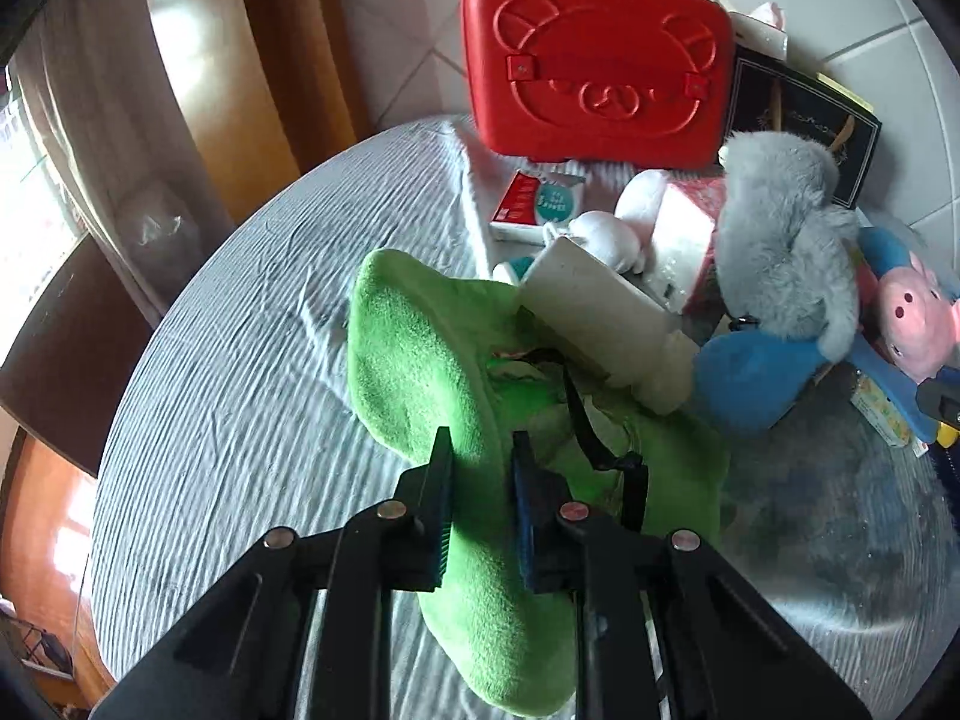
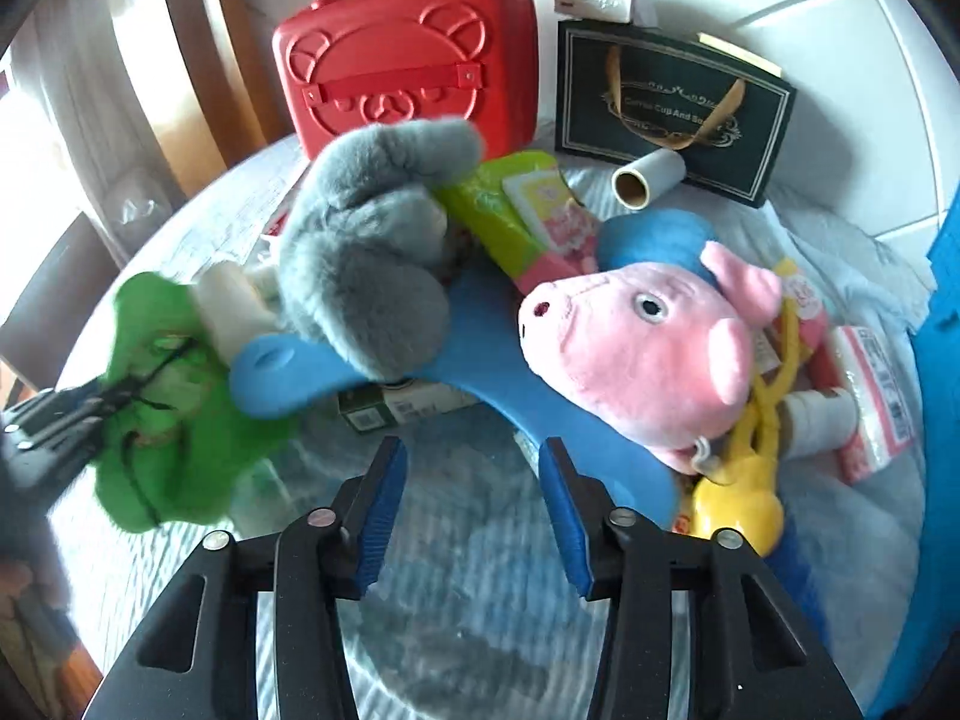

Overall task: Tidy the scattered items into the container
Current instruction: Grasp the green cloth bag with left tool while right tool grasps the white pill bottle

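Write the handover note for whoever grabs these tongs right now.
Left tongs: shut on the green plush, at the pile's left edge.
Right tongs: open, holding nothing, aimed at the pink pig plush.
Red case: upright at the back, lid closed.
Grey plush, the pig and small packets lie heaped on the bedsheet.
Done: only the green plush gripped.
Left: nothing looks stowed yet; the whole heap remains.

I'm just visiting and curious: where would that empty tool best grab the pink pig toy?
Probably the pig toy's blue limb, which sticks out flat toward the open right tool. Come straight ahead from the near side; the head looks too round and wide, and a yellow toy crowds its right.
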